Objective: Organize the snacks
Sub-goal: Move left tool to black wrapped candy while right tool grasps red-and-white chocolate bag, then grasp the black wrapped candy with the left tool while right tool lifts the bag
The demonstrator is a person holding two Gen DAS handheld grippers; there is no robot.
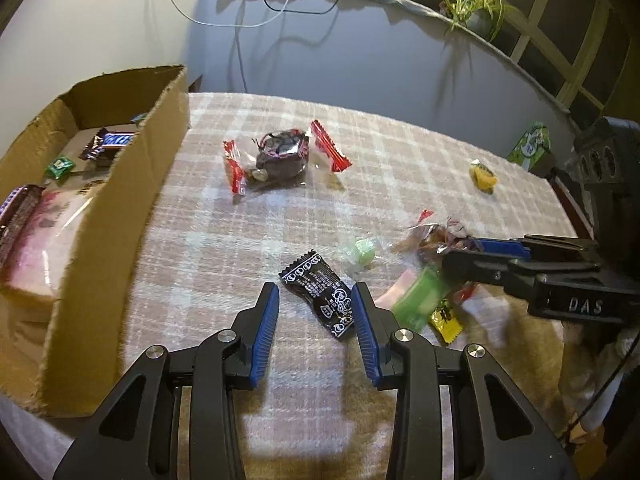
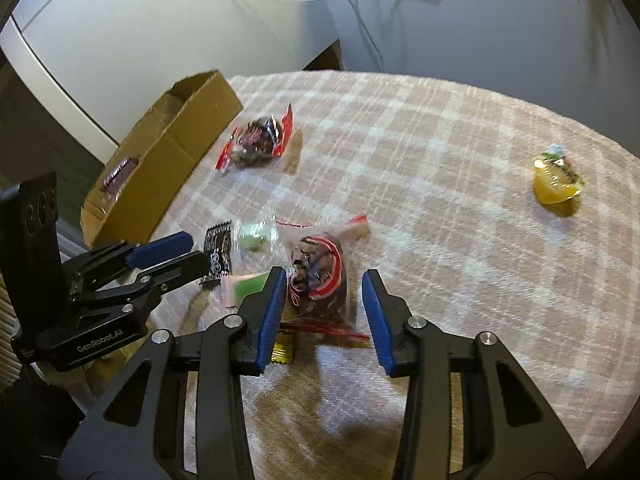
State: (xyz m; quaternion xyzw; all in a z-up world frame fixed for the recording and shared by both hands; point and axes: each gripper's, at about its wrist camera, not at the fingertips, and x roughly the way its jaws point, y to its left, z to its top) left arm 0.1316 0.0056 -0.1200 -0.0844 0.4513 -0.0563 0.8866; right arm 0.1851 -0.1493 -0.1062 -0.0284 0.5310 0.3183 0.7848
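Over the checked cloth, both tools partly apart: left tool straddling black packet, right tool astride clear snack bag.

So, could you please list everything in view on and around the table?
cardboard box: one, brown, table's left edge, holding wrapped snacks
clear packets, red ends: two; one mid-table, one between the right gripper's fingers
black sachet: one, between the left gripper's fingers
green candies: two, pale and bright, near the sachet
yellow sachet: one, near edge
yellow jelly cup: one, far right
plaid cloth: one, pink-white
left gripper, right gripper: black, blue pads, both open
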